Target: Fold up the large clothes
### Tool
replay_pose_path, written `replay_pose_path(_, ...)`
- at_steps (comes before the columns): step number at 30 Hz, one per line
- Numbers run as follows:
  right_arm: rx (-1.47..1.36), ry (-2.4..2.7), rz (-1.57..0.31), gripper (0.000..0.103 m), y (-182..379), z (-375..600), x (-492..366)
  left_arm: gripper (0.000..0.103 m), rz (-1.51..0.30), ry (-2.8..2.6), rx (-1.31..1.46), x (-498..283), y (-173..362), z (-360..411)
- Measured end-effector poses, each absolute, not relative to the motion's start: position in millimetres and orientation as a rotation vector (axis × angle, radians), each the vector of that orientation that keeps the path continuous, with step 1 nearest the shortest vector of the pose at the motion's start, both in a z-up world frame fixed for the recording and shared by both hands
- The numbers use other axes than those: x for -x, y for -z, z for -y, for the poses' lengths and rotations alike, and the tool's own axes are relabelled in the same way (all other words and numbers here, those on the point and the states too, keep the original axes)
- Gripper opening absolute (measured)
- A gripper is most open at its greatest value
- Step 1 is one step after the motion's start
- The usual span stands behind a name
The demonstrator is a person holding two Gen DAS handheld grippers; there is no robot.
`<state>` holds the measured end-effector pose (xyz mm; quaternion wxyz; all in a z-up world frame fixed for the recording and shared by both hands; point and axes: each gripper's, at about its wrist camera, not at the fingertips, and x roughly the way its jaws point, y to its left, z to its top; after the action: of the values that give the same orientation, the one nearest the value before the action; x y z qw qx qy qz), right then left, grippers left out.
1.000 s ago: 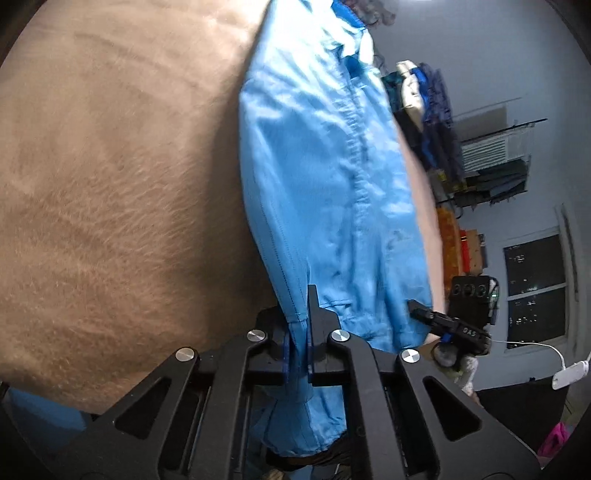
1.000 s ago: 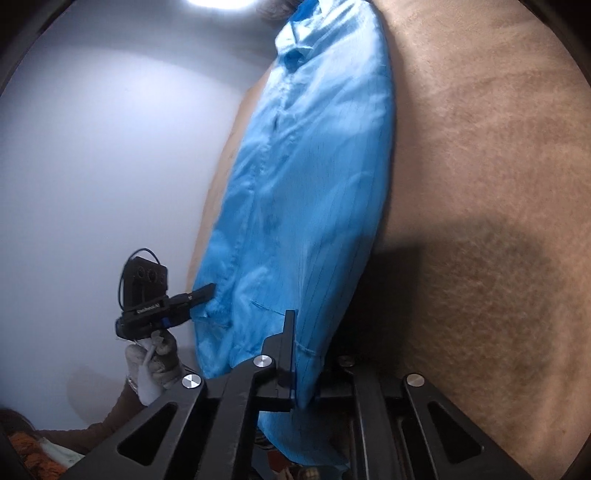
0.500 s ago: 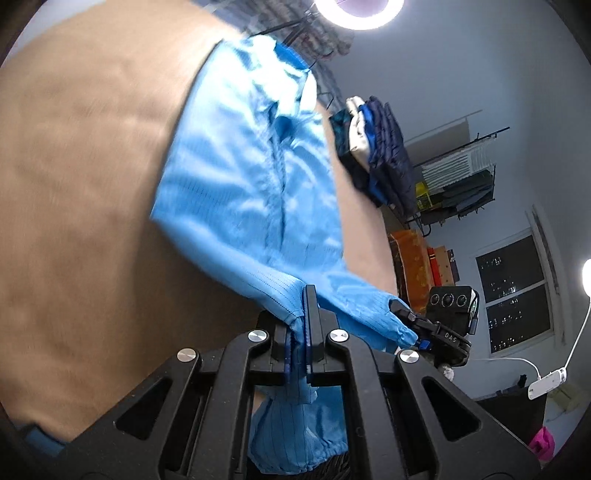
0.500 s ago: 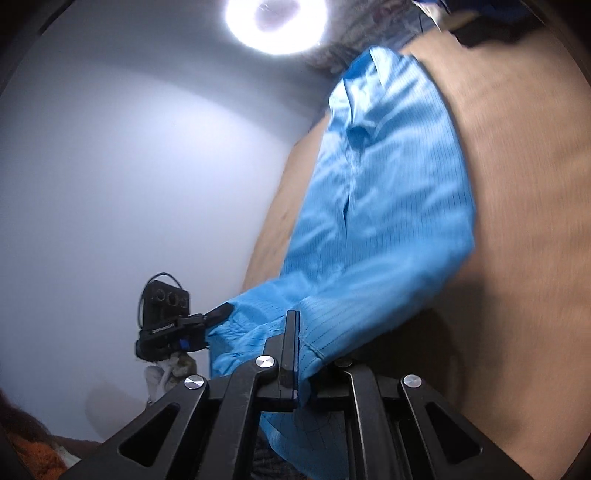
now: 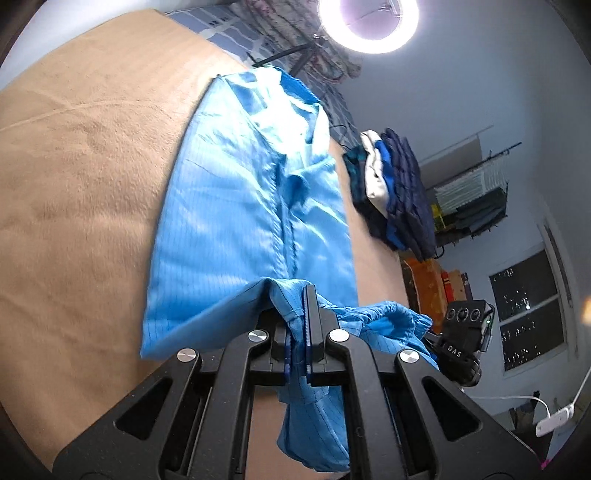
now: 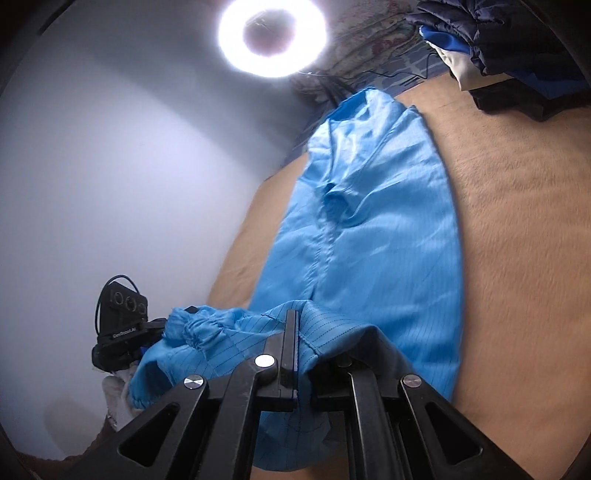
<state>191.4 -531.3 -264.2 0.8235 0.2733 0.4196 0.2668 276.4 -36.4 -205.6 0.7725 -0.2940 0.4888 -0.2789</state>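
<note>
A light blue work coat [image 5: 251, 221] lies spread on a surface covered with a tan fleece blanket [image 5: 81, 177]; whether this surface is a bed or a table cannot be told. The collar end of the coat [image 6: 373, 110] lies toward the far edge of the blanket, and the front closure seam runs down its middle toward the cameras. The near end of the coat is lifted off the blanket and bunched between the two tools. The left tongs [image 5: 300, 332] are closed together on a fold of the blue cloth at the near edge, and more cloth hangs down below them. The right tongs [image 6: 295, 347] are also clamped on the near cloth, beside a gathered elastic cuff [image 6: 192, 325] of a sleeve. In the left wrist view the right tongs [image 5: 428, 338] appear at the right, half hidden behind the cloth. In the right wrist view the left tool shows at the left, held by a hand in a white glove [image 6: 116, 395]. A stack of folded clothes [image 5: 391, 188], dark blue, white and bright blue, sits on the blanket at its far right corner, apart from the coat. A ring light [image 6: 271, 35] shines above the far edge.
</note>
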Motion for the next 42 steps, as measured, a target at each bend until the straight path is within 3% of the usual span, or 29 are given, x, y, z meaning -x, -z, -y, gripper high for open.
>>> replay_pose_path(14, -0.556, -0.471, -0.981, 0.002, 297.9, 531.6, -242.2, 0.002, -1.122, 0.498, 0.638, -315.2, 255.9, 35.7)
replay_pose_path(18, -0.536, -0.448, -1.014, 0.011, 304.2, 529.8, -245.8, 0.003, -1.128, 0.493, 0.637, -316.6, 257.7, 34.4)
replay_pose_path(20, -0.530, -0.456, -1.019, 0.033, 302.3, 529.5, -244.8, 0.015, -1.132, 0.494, 0.632, -317.3, 255.5, 33.8)
replay_pose_path(23, -0.517, -0.470, -1.010, 0.037, 291.3, 532.6, -238.7, 0.042, -1.104, 0.501, 0.651, -314.6, 246.6, 28.5)
replay_pose_path(24, -0.521, -0.475, -1.007, 0.038, 287.5, 534.7, -236.4, 0.046, -1.087, 0.504, 0.662, -312.8, 241.5, 25.5)
replay_pose_path(31, -0.485, -0.538, -0.999, 0.044, 266.8, 538.7, -210.7, 0.046, -1.062, 0.546, 0.645, -294.0, 220.6, 16.1)
replay_pose_path(42, -0.420, -0.621, -1.116, 0.044, 296.6, 518.3, -169.4, 0.046, -1.188, 0.587, 0.660, -262.8, 252.4, 25.1)
